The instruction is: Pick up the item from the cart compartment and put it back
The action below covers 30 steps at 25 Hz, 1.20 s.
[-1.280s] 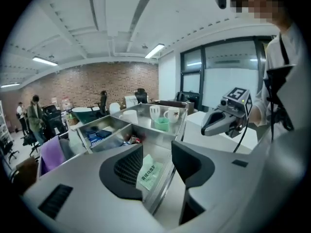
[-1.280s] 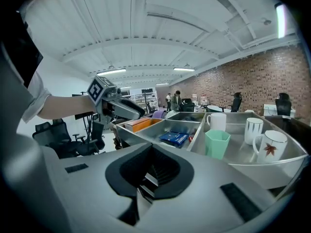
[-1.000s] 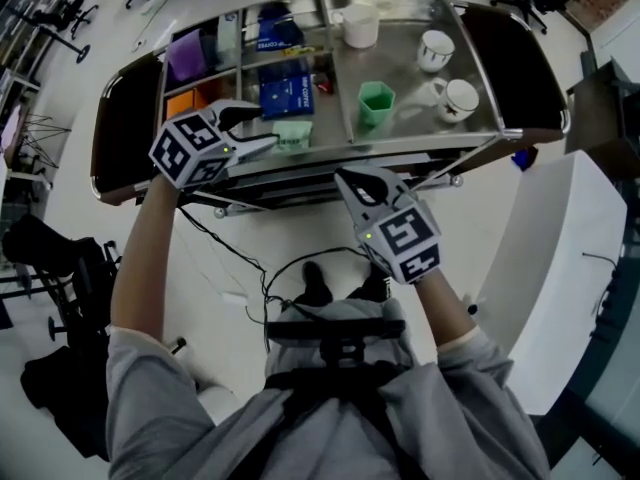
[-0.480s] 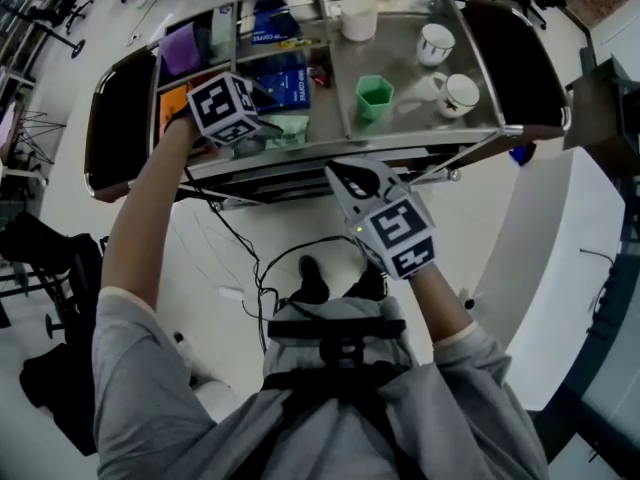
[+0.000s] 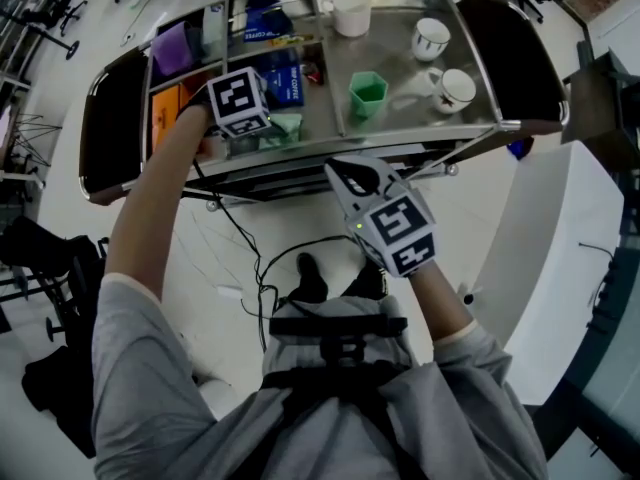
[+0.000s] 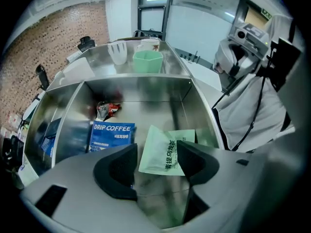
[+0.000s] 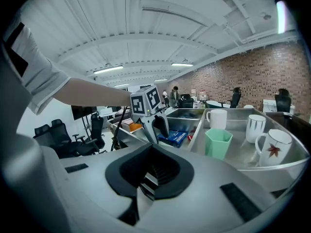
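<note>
1. Left gripper view: the left claw (image 6: 157, 152) is released, with its jaws standing well apart low over the floor of a steel cart compartment (image 6: 146, 89). The pale green packet (image 6: 163, 147) lies flat on that floor in the gap between the jaws, and neither pad presses on it. To its left lies a blue box (image 6: 111, 136) lettered DRIP COFFEE. A small red-wrapped thing (image 6: 106, 109) sits near the back wall. Beyond that wall stands a green cup (image 6: 147, 61).

2. Right gripper view: the right claw (image 7: 149, 171) is clenched, jaws together with nothing between them. Ahead of it the left claw's marker cube (image 7: 146, 100) reaches over the cart. To the right, the green cup (image 7: 217, 143) and three white mugs stand in the wide tray section. One mug (image 7: 272, 147) is nearest and bears a red leaf print.

3. Head view: the cart (image 5: 330, 153) stands in front of the person. The left arm is stretched over its middle compartment, where the green packet (image 5: 287, 125) shows just beside the marker cube — lying in the compartment, not lifted. The right claw (image 5: 345, 175) hangs short of the cart's near rail, over the floor. The green cup (image 5: 367, 93) stands in the section to the right.
</note>
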Available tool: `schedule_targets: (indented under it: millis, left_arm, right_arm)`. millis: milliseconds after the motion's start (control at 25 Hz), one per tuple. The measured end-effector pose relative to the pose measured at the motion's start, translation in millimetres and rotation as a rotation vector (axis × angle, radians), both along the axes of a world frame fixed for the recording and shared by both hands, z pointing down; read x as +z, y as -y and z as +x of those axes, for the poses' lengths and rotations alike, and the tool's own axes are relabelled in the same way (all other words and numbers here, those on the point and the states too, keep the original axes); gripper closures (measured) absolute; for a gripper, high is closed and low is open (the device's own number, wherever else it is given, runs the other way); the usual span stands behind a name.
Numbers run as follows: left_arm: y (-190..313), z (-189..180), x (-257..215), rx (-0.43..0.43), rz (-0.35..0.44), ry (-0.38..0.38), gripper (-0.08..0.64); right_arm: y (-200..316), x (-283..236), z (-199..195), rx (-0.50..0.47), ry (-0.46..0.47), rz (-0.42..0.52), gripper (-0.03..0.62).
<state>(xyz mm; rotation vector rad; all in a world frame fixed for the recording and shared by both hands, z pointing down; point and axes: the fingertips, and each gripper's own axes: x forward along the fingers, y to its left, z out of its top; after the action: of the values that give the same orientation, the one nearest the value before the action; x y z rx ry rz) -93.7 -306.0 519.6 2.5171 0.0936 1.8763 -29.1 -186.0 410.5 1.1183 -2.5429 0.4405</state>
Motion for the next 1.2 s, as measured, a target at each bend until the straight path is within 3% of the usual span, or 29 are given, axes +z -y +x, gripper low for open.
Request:
schedule_targets:
  millis: [440, 840, 920, 1000, 1200]
  left_arm:
    - [-6, 7, 21, 0.072, -0.02, 0.1, 0.297]
    - [-6, 11, 32, 0.073, -0.05, 0.118, 0.303]
    - [-5, 11, 32, 0.07, -0.045, 0.114, 0.324]
    - [-5, 11, 31, 0.074, -0.043, 0.114, 0.398]
    - [-7, 10, 30, 0.088, -0.05, 0.11, 0.438]
  right_arm:
    - [2, 2, 7, 0.008, 0.004, -0.01, 0.583]
    - [4, 6, 10, 0.01, 0.003, -0.019, 0.583]
    - [4, 7, 11, 0.01, 0.003, -0.021, 0.583]
    - [4, 7, 11, 0.01, 0.001, -0.022, 0.583]
    - [5, 9, 10, 0.009, -0.001, -0.025, 0.583]
